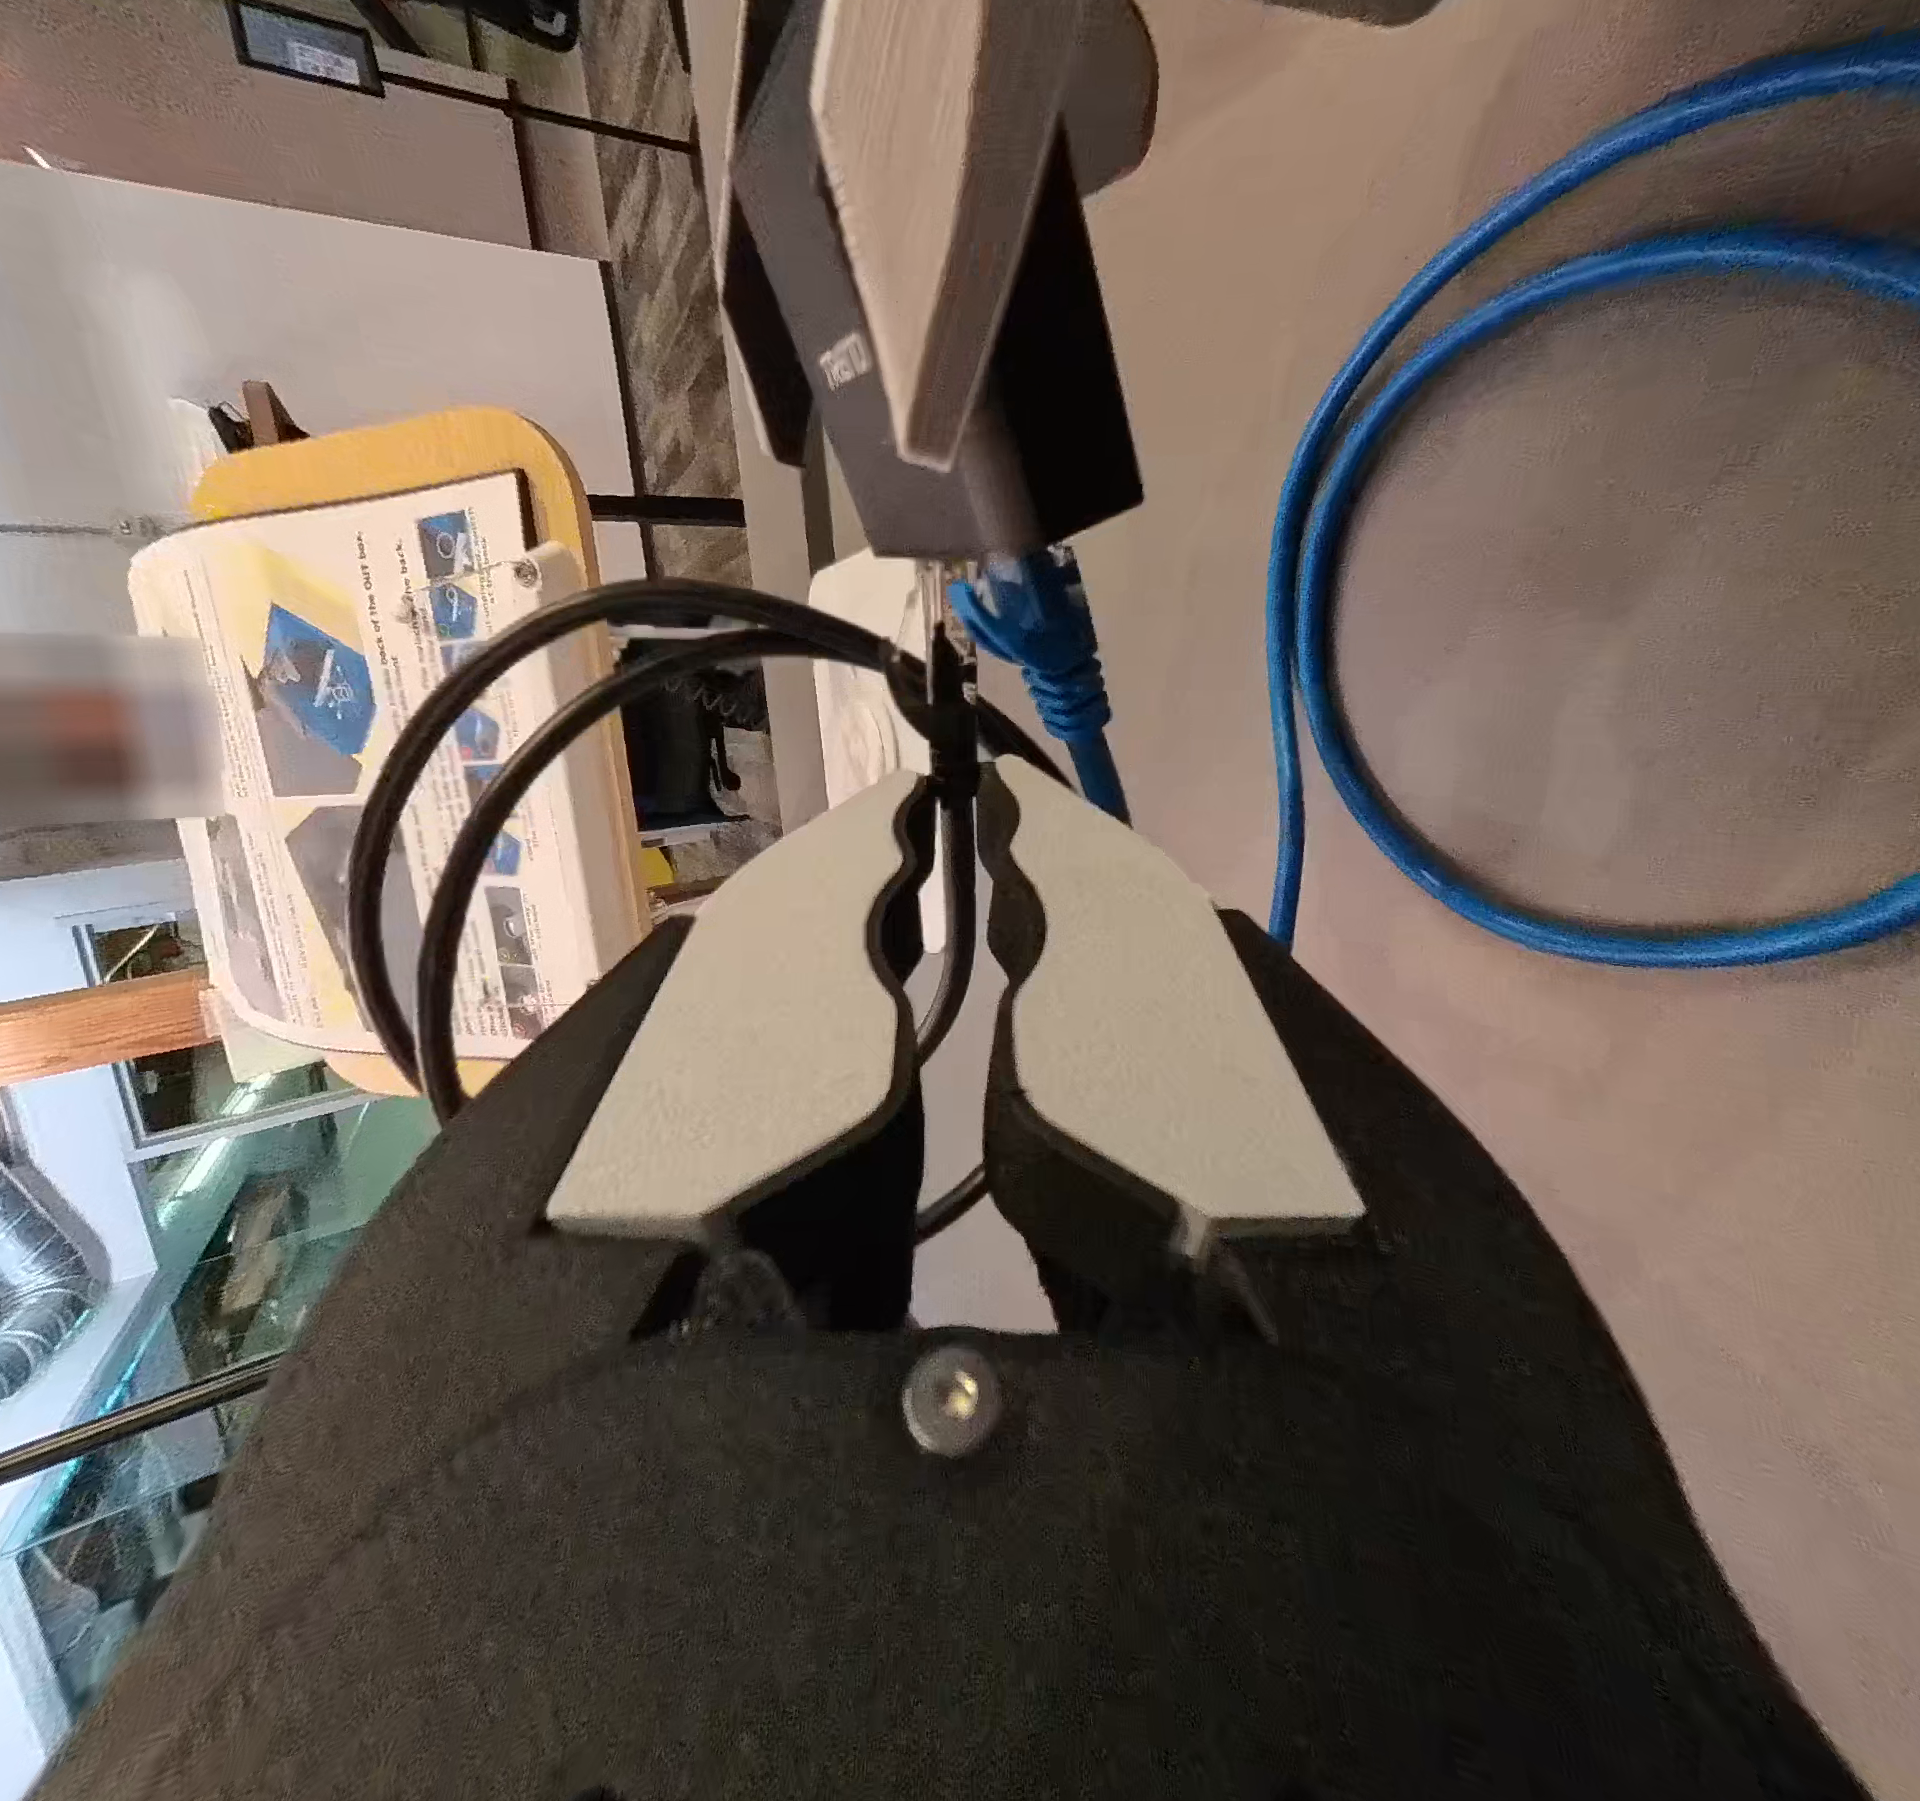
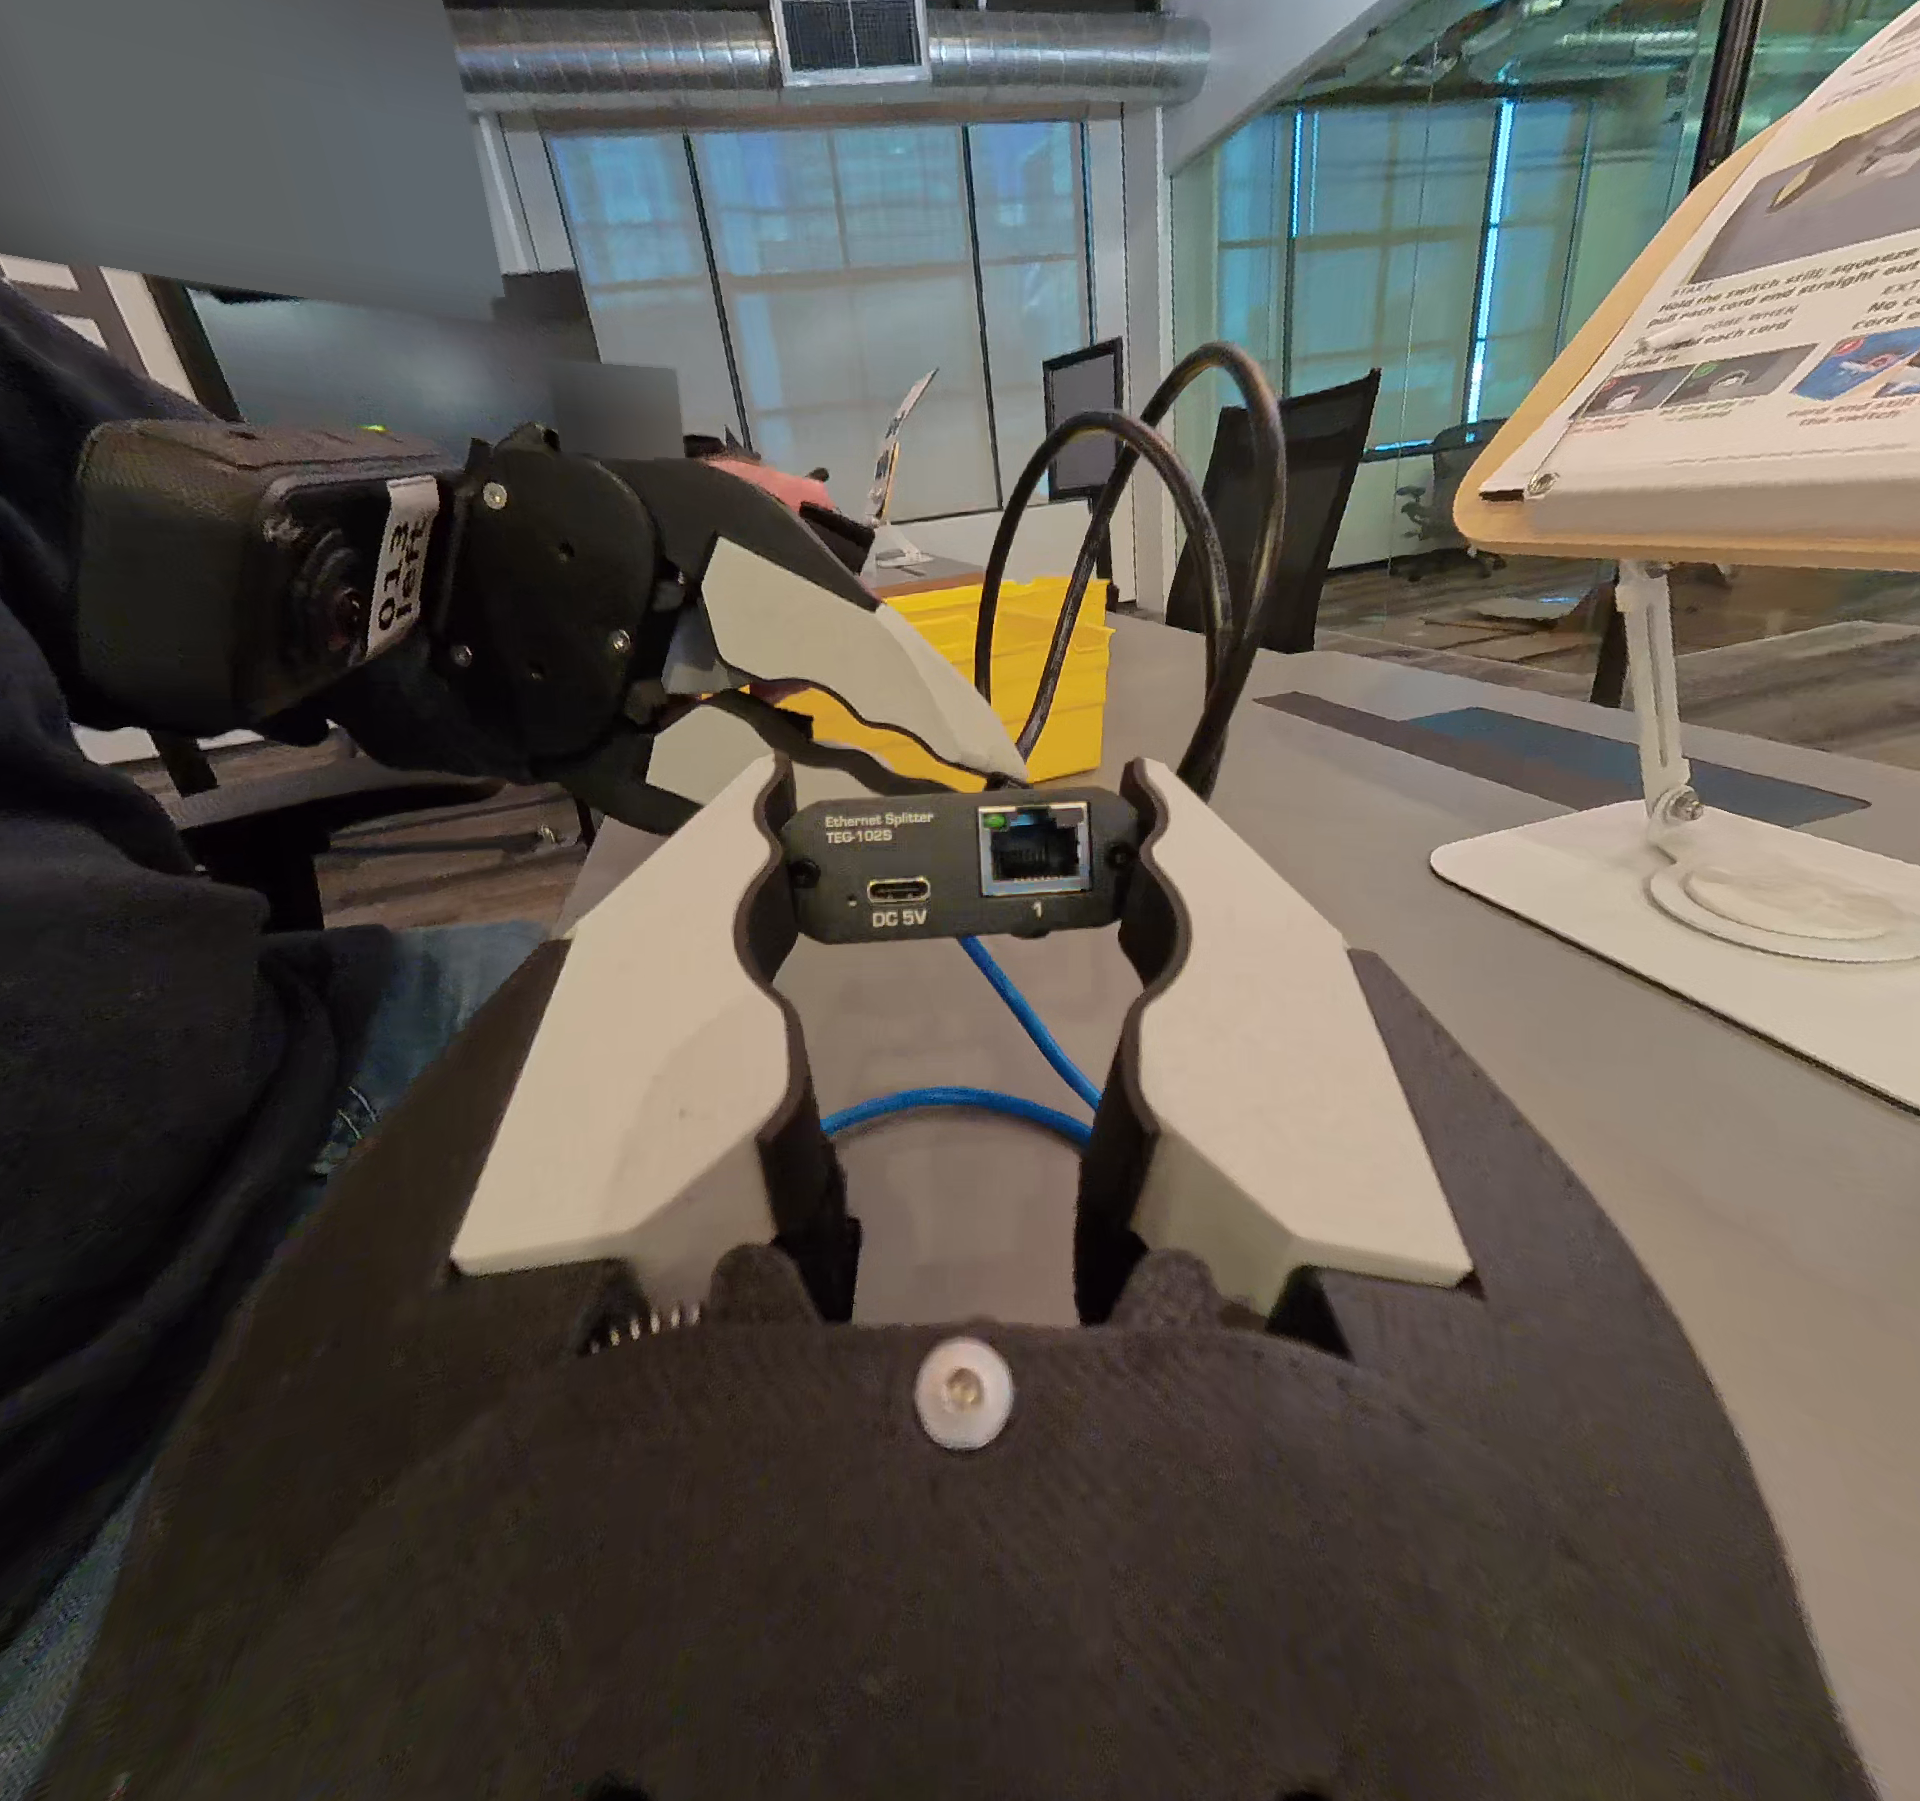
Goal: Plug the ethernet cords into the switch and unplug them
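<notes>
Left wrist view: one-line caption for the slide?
Left gripper pinches the black cord near its plug at the switch, beside the already seated blue cord.

Even indoor light, daylight from windows point(image 2: 831, 297) behind. Strong wide-angle bending at edges. Left wrist view rotated sideways; blue cable point(image 1: 1558, 608) loop motion-blurred, soft shadows on worktop point(image 1: 1558, 1232). Right wrist view sharp.

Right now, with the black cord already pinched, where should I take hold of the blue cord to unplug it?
Take the blue cord at its moulded boot, right where it enters the switch, not on the loose loops. Come in along the cord's axis, from the left tongs' side. The right tongs already brace the switch for a straight pull.
</notes>
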### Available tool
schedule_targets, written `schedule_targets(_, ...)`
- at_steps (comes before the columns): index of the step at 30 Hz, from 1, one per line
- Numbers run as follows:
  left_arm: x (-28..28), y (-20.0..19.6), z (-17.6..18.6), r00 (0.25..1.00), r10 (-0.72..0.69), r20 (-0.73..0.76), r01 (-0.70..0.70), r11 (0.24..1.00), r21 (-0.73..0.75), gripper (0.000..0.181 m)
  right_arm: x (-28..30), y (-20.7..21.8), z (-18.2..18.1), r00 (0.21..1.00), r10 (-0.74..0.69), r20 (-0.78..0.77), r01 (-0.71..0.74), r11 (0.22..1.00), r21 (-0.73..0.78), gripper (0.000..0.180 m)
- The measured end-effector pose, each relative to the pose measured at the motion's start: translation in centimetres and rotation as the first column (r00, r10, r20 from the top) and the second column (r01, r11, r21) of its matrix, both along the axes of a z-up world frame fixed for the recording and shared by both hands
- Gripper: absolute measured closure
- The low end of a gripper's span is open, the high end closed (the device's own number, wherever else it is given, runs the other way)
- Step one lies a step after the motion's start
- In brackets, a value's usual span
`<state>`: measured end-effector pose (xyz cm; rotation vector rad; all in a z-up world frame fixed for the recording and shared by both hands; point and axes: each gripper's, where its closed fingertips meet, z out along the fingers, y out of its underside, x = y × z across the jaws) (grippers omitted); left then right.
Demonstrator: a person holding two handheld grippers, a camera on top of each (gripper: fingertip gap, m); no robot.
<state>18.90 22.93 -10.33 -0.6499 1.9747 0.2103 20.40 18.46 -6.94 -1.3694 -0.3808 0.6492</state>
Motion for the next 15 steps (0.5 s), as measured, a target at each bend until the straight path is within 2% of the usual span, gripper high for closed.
schedule_targets(4,0.13,-0.18,-0.41,1.000,-0.003,-0.008,0.002,1.000,-0.012,0.173,0.07,0.06,0.16,1.000,-0.009,-0.013,0.009,1.000,0.008,0.118)
schedule_targets(15,0.28,-0.37,0.32,0.995,0.033,0.089,-0.025,0.996,-0.091,0.173,0.37,0.07,-0.16,0.998,0.014,-0.059,-0.016,1.000,-0.025,0.118)
